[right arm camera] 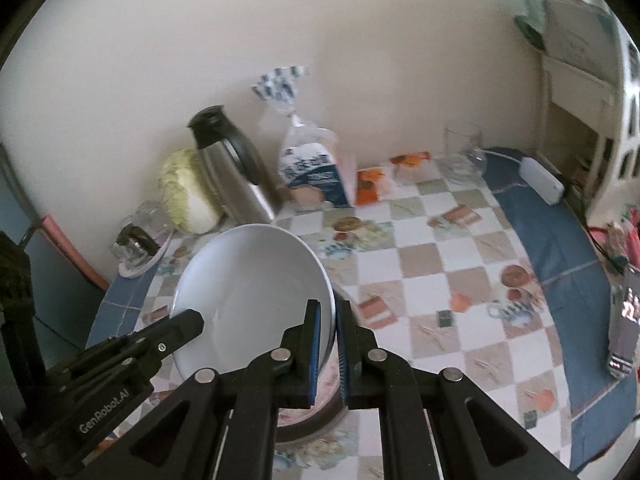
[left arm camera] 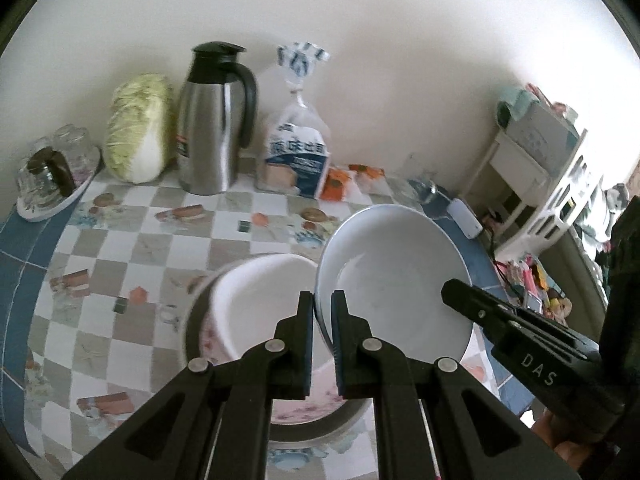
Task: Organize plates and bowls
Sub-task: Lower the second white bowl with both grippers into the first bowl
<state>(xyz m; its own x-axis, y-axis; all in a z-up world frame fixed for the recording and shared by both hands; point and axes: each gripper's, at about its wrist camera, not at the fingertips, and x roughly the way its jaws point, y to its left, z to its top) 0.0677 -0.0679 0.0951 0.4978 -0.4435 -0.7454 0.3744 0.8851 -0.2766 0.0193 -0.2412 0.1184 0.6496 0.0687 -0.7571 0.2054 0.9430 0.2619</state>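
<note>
bowl (left arm camera: 394, 276): plain white, shallow, tilted, off the table | left gripper (left arm camera: 322, 304): clamped on its left rim | right gripper (right arm camera: 328, 314): clamped on its right rim | below: flowered bowl (left arm camera: 260, 308)

Right gripper (right arm camera: 328, 312) fingers pinch the white bowl's (right arm camera: 248, 280) rim (left gripper (right arm camera: 192, 322) opposite) above the checkered tablecloth (right arm camera: 440, 264).

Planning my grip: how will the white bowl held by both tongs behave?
The white bowl looks glazed and stiff, so probably slippery and breakable. Left tongs and right tongs pinch only its thin rim, so it may tilt.
</note>
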